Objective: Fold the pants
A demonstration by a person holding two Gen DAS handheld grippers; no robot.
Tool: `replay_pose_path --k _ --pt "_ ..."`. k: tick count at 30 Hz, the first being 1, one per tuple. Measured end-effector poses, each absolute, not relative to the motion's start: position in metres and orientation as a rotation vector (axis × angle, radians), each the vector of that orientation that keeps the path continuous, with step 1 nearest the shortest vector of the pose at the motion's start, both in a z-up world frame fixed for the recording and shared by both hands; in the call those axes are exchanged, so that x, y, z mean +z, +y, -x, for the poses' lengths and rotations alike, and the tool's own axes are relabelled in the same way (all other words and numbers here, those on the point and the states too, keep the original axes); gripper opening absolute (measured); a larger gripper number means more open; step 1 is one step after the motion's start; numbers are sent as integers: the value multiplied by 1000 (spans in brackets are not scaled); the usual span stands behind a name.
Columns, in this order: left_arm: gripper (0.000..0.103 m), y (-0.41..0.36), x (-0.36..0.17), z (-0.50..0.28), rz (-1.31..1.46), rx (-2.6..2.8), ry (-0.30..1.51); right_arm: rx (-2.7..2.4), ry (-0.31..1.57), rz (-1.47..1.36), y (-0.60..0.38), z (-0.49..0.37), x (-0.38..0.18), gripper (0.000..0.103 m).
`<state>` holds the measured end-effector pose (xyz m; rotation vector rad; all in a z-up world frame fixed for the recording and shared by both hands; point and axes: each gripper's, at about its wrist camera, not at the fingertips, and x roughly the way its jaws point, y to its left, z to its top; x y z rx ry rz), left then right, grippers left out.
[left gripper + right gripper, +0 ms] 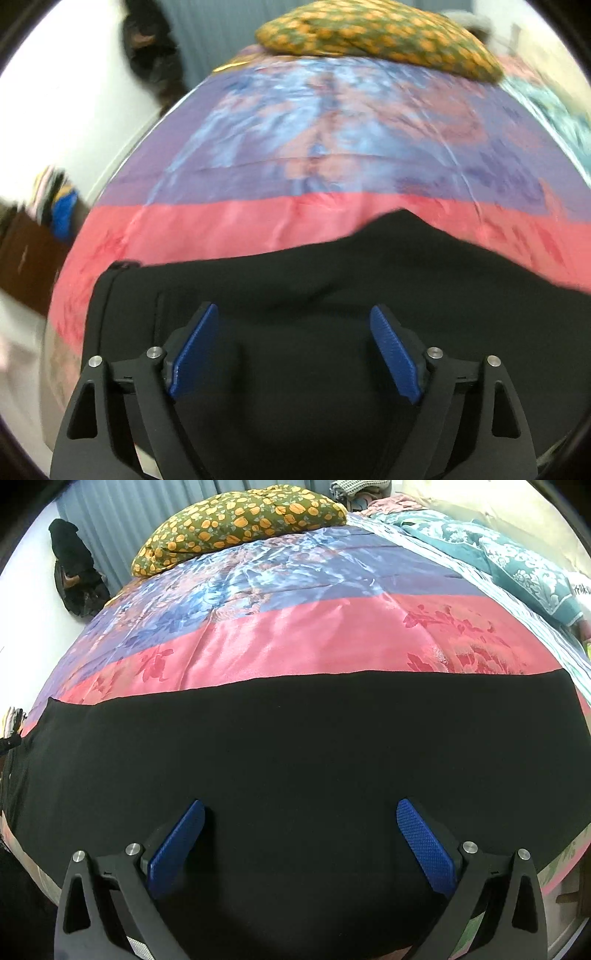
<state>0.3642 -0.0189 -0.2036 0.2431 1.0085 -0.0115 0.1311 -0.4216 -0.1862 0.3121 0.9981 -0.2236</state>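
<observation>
I have both grippers low over the pants (295,746), which lie as a long black band across the near edge of the bed (295,642), on the pink strip of the quilt. My left gripper (295,314) has its jaws wide and holds nothing; below it the cloth bunches, with a seam and what looks like a waist corner to its left. My right gripper (299,808) is equally wide and empty, over a flat, smooth stretch. The fabric looks thin, soft and limp, so I expect it to sag and slide on the satiny quilt. I judge the best holds are at edges: the corner by the seam for the left, the far hem for the right. A pillow (236,520) sits well apart at the head.
</observation>
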Motion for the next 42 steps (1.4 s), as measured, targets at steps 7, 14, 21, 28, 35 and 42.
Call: replay_pose_path --k 7,14,21,28,35,42 --pt "78 23 -218 -384 32 141 1128 -219 988 -305 -420 -129 -186 103" --pt "84 -53 -209 -406 -193 -55 1068 -222 985 -292 -418 -130 -187 103" --pt "94 -37 -234 -439 -60 51 1134 -219 981 -288 -418 -129 -187 103" --pt "88 -42 -220 -351 -178 -128 1133 -225 982 -282 -417 -131 -187 103" --pt "80 -29 -222 -254 -276 -289 1237 -224 975 -275 -416 -127 -187 103" --pt "86 -35 -200 -266 -229 -247 1090 -254 969 -274 -414 -129 -188 103"
